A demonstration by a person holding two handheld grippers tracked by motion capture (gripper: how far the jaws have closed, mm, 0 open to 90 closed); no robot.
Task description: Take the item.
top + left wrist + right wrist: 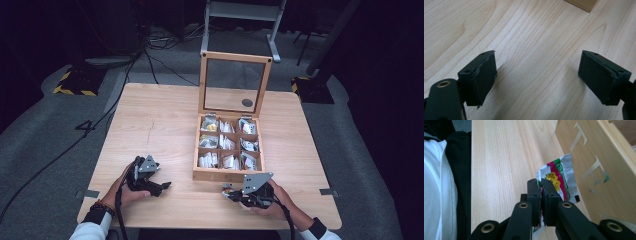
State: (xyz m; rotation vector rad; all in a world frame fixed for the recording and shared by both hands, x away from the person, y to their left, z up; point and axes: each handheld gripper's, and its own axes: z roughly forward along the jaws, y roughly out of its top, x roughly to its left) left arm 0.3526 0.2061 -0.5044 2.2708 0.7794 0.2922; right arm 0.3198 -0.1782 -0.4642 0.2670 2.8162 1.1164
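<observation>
Clearly the right gripper [541, 192] has its jaws clenched on a tea sachet [559, 176], held just in front of the wooden box [227, 175] and low over the table [160, 120]; pinched at one edge, the sachet could slip or snag the box's front wall. Seen close in the right gripper view, its flower print is lost from high up. The left gripper [537, 75], left of the box, hangs released and empty.

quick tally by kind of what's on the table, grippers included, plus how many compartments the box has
Grippers: 2, the left gripper open, the right gripper shut on a packet
Wooden box with its glass lid up: 1, with 9 compartments holding packets
Flowered packet outside the box: 1
Dark round disc behind the lid: 1
Total: 5 things
</observation>
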